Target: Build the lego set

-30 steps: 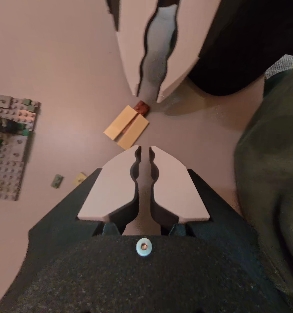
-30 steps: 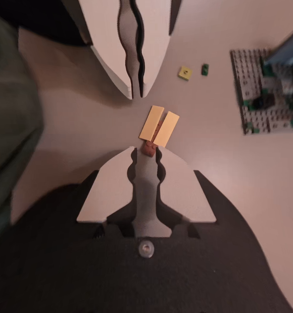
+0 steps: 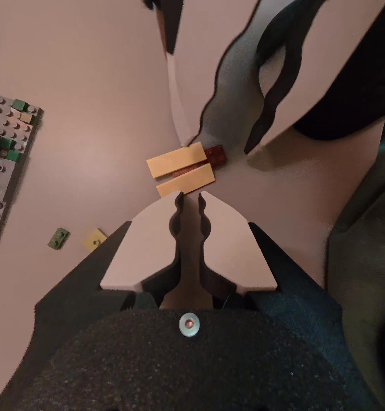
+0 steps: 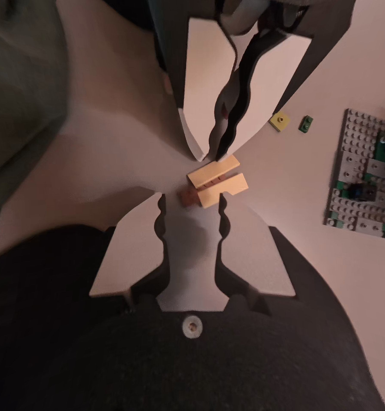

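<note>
Item: small lego assembly (image 3: 182, 171), two tan tiles sitting on a reddish-brown plate (image 3: 216, 154), lying flat on the pale table (image 3: 87, 66), centre of both views.

Position: in the left wrist view it is lying just past the left gripper (image 3: 190, 194) at 12 o'clock; in the right wrist view it is lying at about 1 o'clock off the right gripper (image 4: 191, 196).

Axis: the long axis is running from 8 o'clock to 2 o'clock in the left wrist view. The bare brown end is pointing to 2 o'clock, toward the right gripper.

Tools: the left gripper's jaws are standing narrowly apart, clamping nothing, tips just beside or touching the nearer tile; contact cannot be told. The right gripper's jaws are standing wide apart, one finger overlapping a tile's edge, the brown end lying before the gap.

Other stock: grey studded base (image 3: 2, 166) at 9 o'clock in the left wrist view, with a green piece (image 3: 58, 238) and a yellow piece (image 3: 94, 240) lying loose near it.

Risks, as judged: the tiles are sitting splayed, so a pinch from either side is likely popping one off. Approaching from opposite ends, one gripper is liable to shove the light assembly across the smooth table, or the tips are colliding.
</note>
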